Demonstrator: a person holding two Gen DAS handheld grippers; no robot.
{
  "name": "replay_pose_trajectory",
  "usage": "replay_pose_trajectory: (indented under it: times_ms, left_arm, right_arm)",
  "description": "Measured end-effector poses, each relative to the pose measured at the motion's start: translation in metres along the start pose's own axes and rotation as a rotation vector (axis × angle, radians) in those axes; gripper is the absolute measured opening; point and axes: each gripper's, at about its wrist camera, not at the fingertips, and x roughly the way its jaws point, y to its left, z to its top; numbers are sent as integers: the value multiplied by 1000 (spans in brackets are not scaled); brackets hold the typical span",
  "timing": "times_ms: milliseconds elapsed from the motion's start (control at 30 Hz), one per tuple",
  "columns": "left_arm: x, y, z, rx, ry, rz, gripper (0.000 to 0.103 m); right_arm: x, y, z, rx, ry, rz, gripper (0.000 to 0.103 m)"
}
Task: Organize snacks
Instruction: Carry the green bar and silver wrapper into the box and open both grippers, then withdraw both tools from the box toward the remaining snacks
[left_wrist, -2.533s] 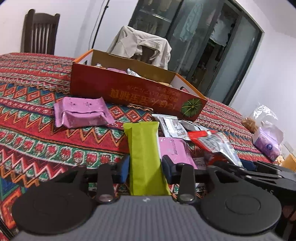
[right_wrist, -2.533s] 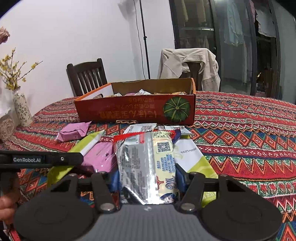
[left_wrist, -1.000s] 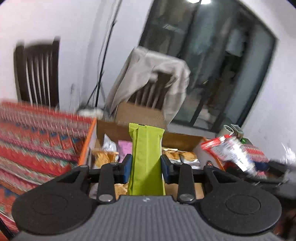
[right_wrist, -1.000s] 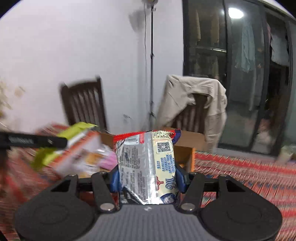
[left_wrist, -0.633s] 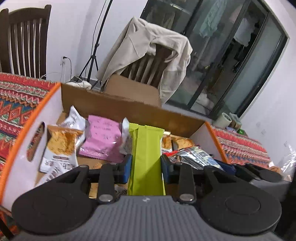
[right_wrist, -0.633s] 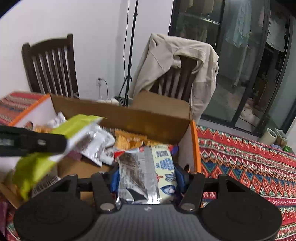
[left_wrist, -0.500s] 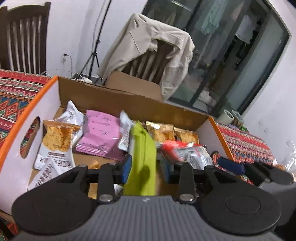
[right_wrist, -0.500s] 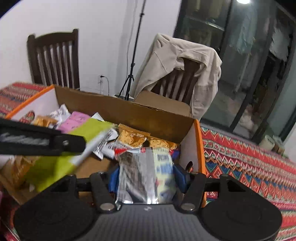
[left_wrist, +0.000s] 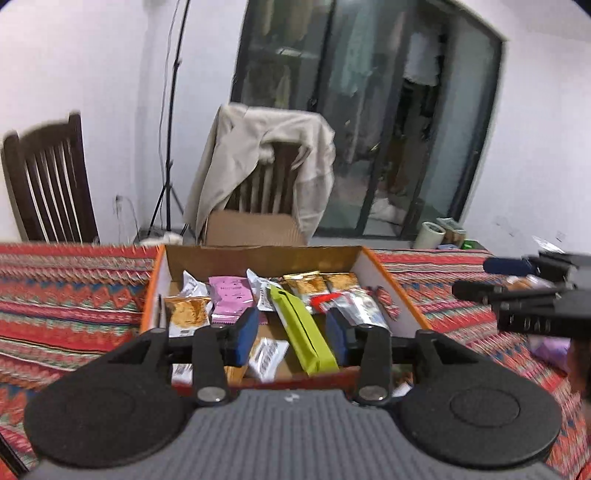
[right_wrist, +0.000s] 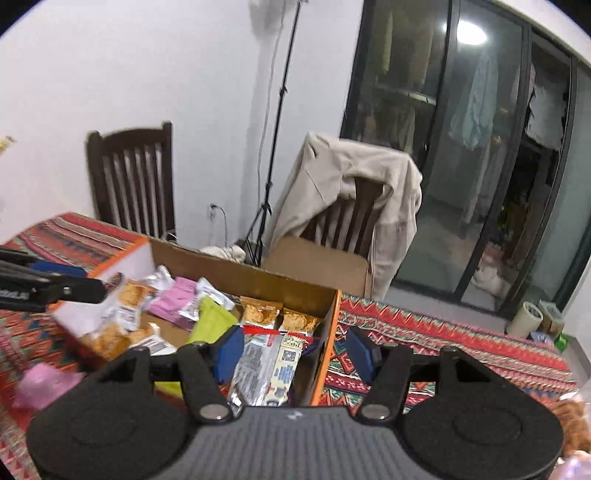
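Note:
An orange cardboard box (left_wrist: 405, 300) holds several snack packets on a patterned tablecloth. A green packet (left_wrist: 303, 328) and a silver packet with a red edge (left_wrist: 360, 306) lie loose inside it. My left gripper (left_wrist: 291, 334) is open and empty above the box's near edge. My right gripper (right_wrist: 295, 352) is open and empty above the box's right end; the silver packet (right_wrist: 269, 365) lies below it and the green packet (right_wrist: 212, 319) to its left. The box wall (right_wrist: 325, 350) stands between its fingers.
A pink packet (right_wrist: 44, 384) lies on the cloth left of the box. Two wooden chairs stand behind the table, one (left_wrist: 269, 177) draped with a beige jacket. A tripod (left_wrist: 168, 155) stands at the wall. The right gripper (left_wrist: 532, 295) shows at the right of the left wrist view.
Both grippers carried their packets from the cloth over the box, opened and dropped them in. They have since drawn back and up, empty.

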Motion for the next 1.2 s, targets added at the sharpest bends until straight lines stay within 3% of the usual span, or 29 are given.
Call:
replay_pose_trajectory:
  times_ms: [200,333,433,567,800,1000,1200]
  left_arm:
    - [-107,-27,-47,123,-110,-11,68]
    - [-170,-42,-95,162,-205,4,84]
    - [-206,-52,-139,167,-254,42,90]
    - [-236,-60,-193,82,-237,64,95]
    - [-260,-68,-263,-14,-136,89,95]
    - [-261,-65,-295,-35,-60,119,95]
    - [-260,-64,-300,-51,-50,136,95]
  right_arm:
    - [-98,6,-22,-5,-75,55,65]
    - [-163,16,-57,-9,-123,93,73]
    - [-205,25,-94,2,-151,131,79]
    - [-249,40,-149,38,-168,171,85]
    - [-294,73,-239,81,-189,131,88]
    - [-303,83,-294,166,-132,134,88]
    - [-304,82,-322,216,-69,128,87]
